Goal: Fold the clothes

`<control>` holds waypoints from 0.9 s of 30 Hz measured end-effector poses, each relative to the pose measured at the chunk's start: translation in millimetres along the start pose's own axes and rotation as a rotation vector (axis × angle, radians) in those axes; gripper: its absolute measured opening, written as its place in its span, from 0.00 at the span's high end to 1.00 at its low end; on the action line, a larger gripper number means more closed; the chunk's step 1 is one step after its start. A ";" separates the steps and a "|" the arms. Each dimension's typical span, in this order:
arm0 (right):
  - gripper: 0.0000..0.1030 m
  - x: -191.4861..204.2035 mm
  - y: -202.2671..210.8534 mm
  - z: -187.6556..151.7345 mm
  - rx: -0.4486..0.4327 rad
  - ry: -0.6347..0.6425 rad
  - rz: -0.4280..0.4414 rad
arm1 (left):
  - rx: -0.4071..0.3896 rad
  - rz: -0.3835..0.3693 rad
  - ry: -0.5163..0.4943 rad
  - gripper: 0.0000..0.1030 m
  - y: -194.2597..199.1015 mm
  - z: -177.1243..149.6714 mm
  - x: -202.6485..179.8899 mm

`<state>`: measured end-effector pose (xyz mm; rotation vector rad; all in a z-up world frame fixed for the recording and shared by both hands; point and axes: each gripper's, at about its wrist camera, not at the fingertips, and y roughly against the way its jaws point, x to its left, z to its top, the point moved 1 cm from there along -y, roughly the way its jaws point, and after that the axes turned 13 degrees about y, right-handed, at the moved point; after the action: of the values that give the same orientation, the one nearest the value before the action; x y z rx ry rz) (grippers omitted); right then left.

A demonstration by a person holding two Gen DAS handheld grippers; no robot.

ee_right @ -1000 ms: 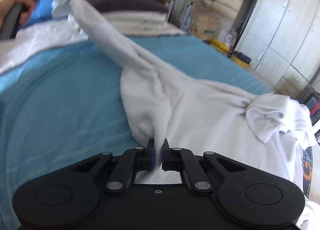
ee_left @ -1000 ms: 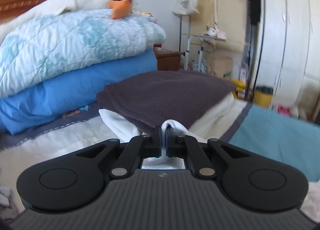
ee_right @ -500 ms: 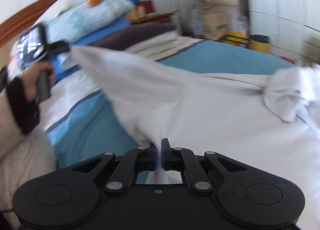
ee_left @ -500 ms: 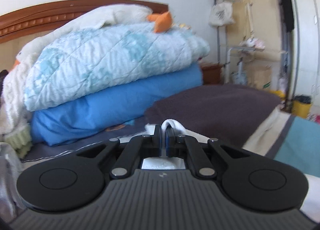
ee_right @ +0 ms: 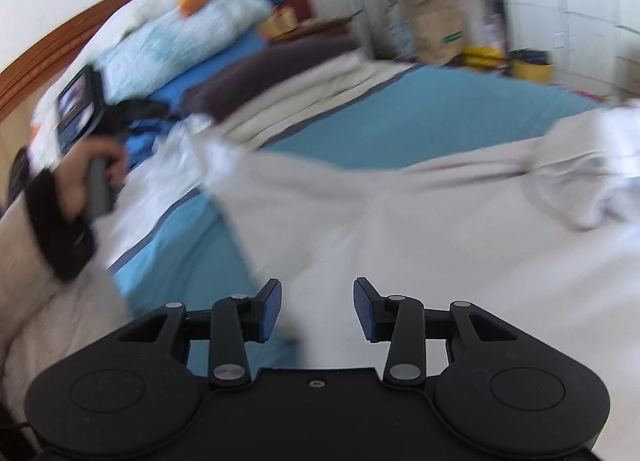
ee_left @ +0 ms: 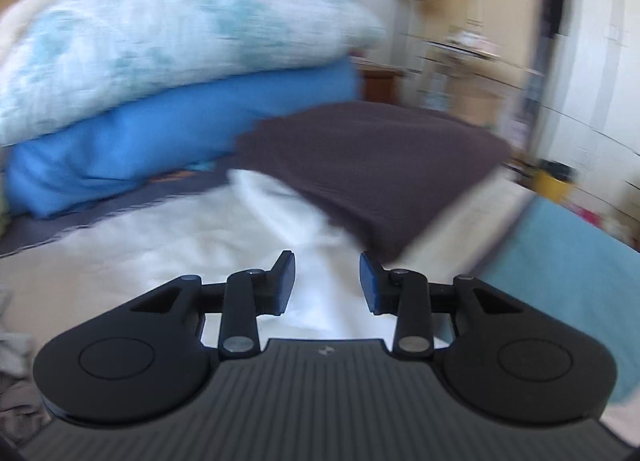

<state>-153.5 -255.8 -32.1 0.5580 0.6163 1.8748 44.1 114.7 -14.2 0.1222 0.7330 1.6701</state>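
A white garment [ee_right: 420, 221] lies spread across the teal bed cover, with a bunched part [ee_right: 592, 181] at the right. My right gripper [ee_right: 316, 309] is open just above its near edge, nothing between the fingers. In the left wrist view the white cloth [ee_left: 304, 221] lies on the bed in front of my left gripper [ee_left: 327, 281], which is open and empty. The right wrist view also shows the left gripper [ee_right: 132, 113] held by a hand [ee_right: 88, 173] at the far left, near the garment's far corner. Both views are motion-blurred.
A folded dark brown garment [ee_left: 380, 165] lies on a pale folded stack beside the white cloth. Behind it are stacked blue and patterned quilts [ee_left: 160, 61] against the wooden headboard [ee_right: 120, 17]. A wardrobe, a rack and a yellow bin [ee_right: 532, 69] stand beyond the bed.
Both grippers were shut on the white garment, holding it stretched and lifted. Now both have opened and let go, and the garment has dropped flat onto the bed.
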 end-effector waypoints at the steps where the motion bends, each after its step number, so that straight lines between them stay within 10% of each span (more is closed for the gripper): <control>1: 0.56 -9.5 4.0 -0.9 -0.004 -0.022 -0.035 | 0.024 -0.055 -0.022 0.66 2.5 -5.2 -9.9; 11: 0.53 -110.5 75.8 54.9 0.179 0.017 -0.321 | 0.304 -0.507 -0.403 0.61 34.2 -71.5 -154.3; 15: 0.42 -164.5 74.9 96.5 0.274 0.050 -0.379 | 0.533 -0.711 -0.254 0.49 25.4 -72.9 -215.1; 27: 0.42 -230.7 -2.5 95.6 0.451 0.163 -0.392 | 0.662 -0.755 -0.420 0.45 -1.1 -159.3 -308.4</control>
<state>-10.0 -454.3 16.6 0.5264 1.1834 1.4209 47.7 -231.1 -45.1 0.5688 0.8417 0.6140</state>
